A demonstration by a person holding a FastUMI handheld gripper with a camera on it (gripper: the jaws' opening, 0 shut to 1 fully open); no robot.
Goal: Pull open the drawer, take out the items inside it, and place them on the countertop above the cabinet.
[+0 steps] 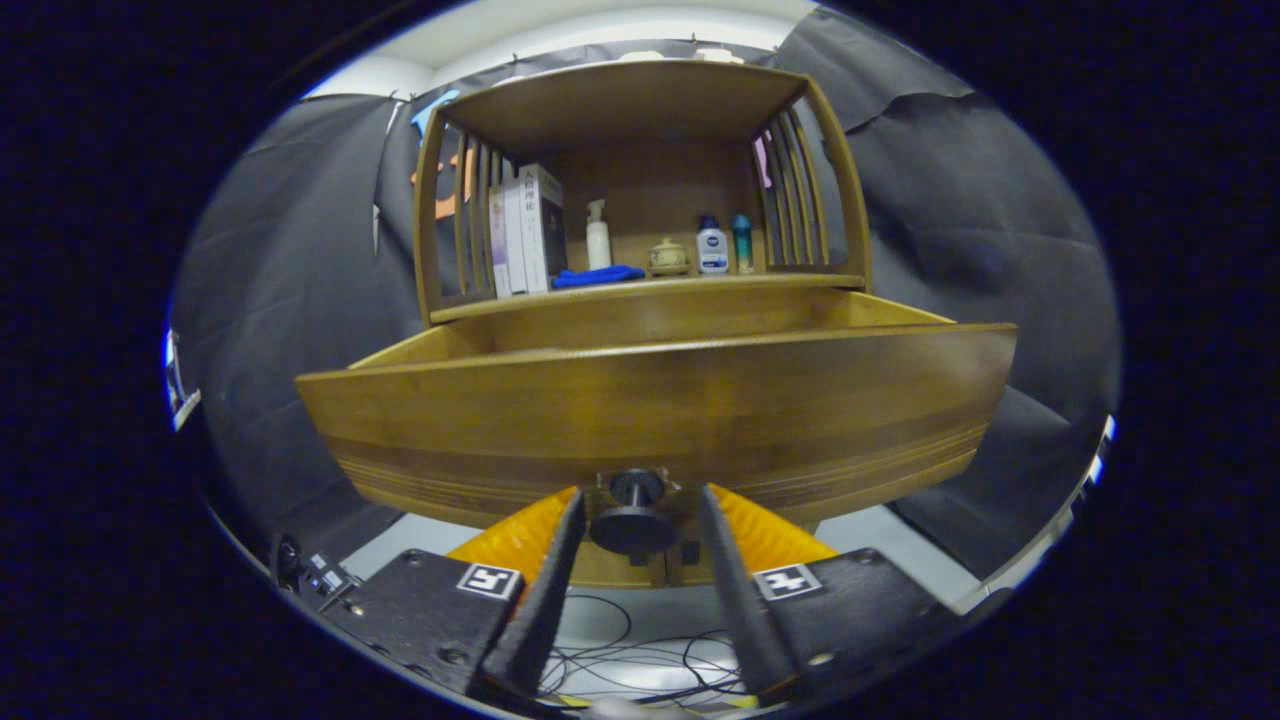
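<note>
The drawer [655,400] stands pulled well out of the cabinet [640,180] toward the camera, its long front running crosswise just ahead of the fingers. Its round knob [635,510] sits between the fingertips of the gripper [634,505], whose jaws look narrowly parted on either side; whether both press on it I cannot tell. The drawer's inside is hidden behind its tall front, so whatever items lie in it are unseen. Beyond, the countertop [650,284] already carries boxes [525,230], bottles [712,245], a blue cloth [598,276] and a small pot [668,256].
</note>
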